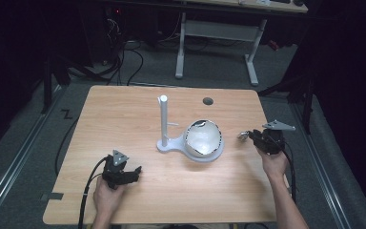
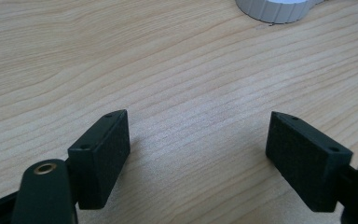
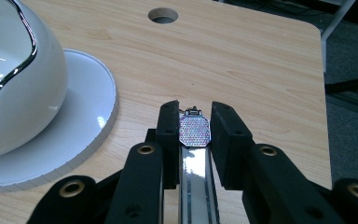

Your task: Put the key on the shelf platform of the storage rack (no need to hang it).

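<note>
Two hands low over table, left gripper (image 1: 132, 171) jaws released, right gripper (image 3: 195, 122) jaws grasping watch (image 3: 195, 131).

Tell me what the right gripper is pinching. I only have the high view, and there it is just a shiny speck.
Observer: The right gripper is shut on what looks like a wristwatch, which has an eight-sided glittery face. Its shiny strap runs back between the jaws.
Operator: Is it touching the white bowl?
Observer: No. In the right gripper view the white bowl sits on its round base, off to one side of the wristwatch, with bare wood between them.
Operator: And the left gripper?
Observer: The left gripper is open, with nothing but the table between its pads.
</note>
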### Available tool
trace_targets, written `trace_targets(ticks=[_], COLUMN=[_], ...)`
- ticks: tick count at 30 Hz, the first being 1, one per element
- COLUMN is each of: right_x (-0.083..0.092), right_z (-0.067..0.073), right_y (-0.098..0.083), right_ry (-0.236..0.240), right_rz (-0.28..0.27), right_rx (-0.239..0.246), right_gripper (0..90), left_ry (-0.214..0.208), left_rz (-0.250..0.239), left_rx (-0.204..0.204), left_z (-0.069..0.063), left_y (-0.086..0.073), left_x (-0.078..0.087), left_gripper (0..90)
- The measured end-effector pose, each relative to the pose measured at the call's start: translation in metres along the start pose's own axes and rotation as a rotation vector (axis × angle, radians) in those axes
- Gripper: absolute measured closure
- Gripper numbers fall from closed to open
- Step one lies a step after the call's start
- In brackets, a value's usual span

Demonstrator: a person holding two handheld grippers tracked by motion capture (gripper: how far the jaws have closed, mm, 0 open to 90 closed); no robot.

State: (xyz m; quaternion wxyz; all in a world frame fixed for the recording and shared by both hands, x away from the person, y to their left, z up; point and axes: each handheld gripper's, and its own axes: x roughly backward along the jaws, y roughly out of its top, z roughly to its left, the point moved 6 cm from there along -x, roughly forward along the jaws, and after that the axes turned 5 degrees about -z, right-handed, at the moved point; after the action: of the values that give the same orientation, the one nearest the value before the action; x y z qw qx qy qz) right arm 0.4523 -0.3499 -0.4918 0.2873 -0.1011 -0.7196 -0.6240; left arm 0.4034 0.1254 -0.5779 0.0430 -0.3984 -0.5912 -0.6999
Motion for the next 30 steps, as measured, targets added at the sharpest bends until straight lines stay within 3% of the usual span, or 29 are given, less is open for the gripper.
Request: trace_targets(ticks=[13,30], right_x=[0.014,0.031], right_z=[0.000,0.009], right_y=[0.004,0.007], right_ry=[0.016,0.072], right_rz=[-0.022,-0.038], right_rx=[0.003,0.015], right_gripper=[74.5,74.5], left_ry=[0.000,0.001], left_rz=[0.000,0.000], left_rx=[0.000,-0.001], left_z=[0.000,0.000], left_y=[0.000,0.000], left_x=[0.000,0.000], left_gripper=[22.1,22.1])
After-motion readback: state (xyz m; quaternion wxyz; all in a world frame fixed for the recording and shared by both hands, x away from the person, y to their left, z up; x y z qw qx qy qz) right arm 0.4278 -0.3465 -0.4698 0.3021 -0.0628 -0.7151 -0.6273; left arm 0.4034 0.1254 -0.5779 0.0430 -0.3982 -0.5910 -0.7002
